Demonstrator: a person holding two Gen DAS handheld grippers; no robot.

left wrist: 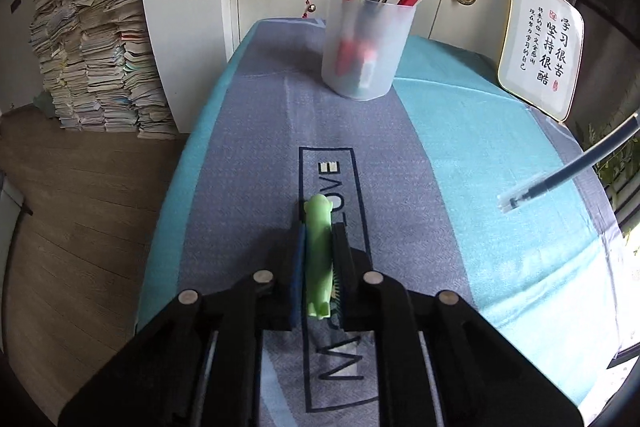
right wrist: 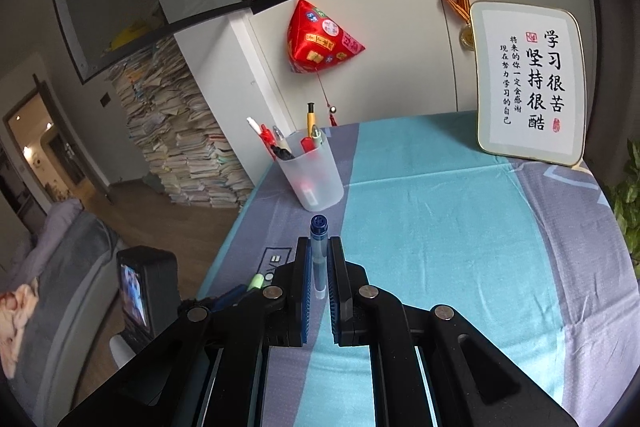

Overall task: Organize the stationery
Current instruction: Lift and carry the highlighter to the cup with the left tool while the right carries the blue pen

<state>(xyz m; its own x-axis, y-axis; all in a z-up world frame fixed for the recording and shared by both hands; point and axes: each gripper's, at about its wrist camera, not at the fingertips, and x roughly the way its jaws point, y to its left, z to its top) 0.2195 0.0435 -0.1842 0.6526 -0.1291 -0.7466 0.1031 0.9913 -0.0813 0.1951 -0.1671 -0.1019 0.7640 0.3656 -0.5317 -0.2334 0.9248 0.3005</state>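
Most of the pens already stand in the translucent pen cup (left wrist: 366,47) at the far side of the cloth-covered table (left wrist: 460,131), and two pieces are left, both in hand. The left gripper (left wrist: 318,247) has its fingers narrowed onto a green pen (left wrist: 319,251) low over the cloth, while the right gripper (right wrist: 320,267) clamps a clear blue-capped pen (right wrist: 319,251) pointing toward the cup. Between grippers and cup the cloth lies bare, though the cup sits near the table's left edge and its upright pens crowd the mouth, so each drop probably needs a gap.
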